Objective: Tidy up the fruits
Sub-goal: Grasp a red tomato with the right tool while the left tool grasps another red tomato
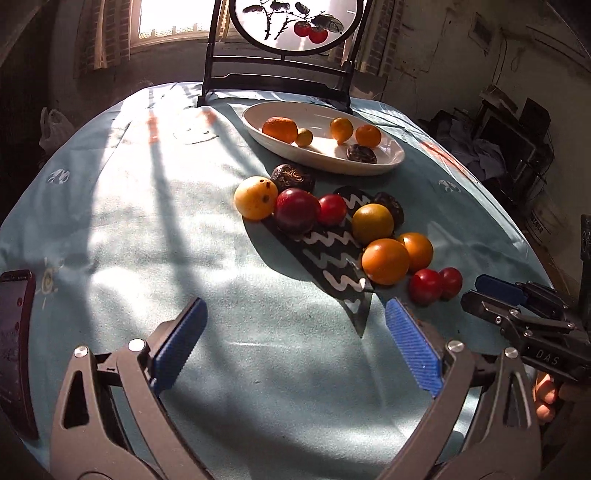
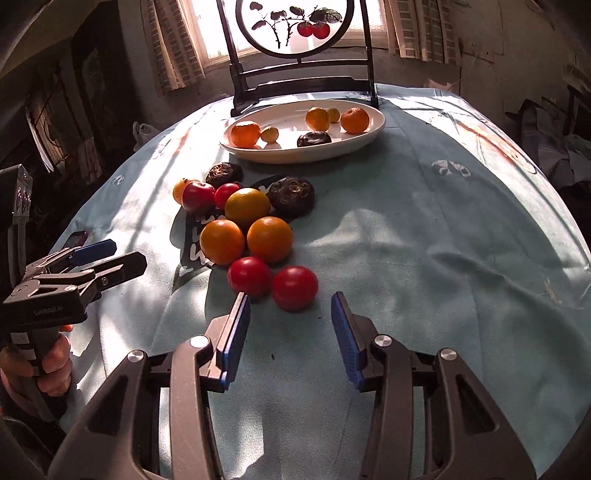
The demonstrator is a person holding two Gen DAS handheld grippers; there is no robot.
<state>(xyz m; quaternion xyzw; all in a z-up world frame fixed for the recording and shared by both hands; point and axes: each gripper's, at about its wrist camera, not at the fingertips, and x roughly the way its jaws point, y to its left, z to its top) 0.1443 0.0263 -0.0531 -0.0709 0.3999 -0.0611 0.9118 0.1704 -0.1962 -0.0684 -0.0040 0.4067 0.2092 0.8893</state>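
A white oval plate (image 1: 391,162) (image 2: 373,127) at the far side holds small oranges, small yellow fruits and one dark wrinkled fruit. A pile of loose fruit lies in the middle of the table: oranges (image 1: 385,261) (image 2: 269,239), red tomatoes (image 1: 425,286) (image 2: 294,288), a yellow fruit (image 1: 255,197) and dark wrinkled fruits (image 2: 291,197). My left gripper (image 1: 295,325) is open and empty, short of the pile. My right gripper (image 2: 290,321) is open and empty, its fingertips just short of the nearest red tomato. It also shows in the left wrist view (image 1: 484,291).
A black bag with white zigzags (image 1: 332,254) lies under the pile. A dark wooden stand with a round painted panel (image 2: 295,29) stands behind the plate. A phone (image 1: 14,332) lies at the table's left edge. A light blue cloth (image 2: 424,240) covers the round table.
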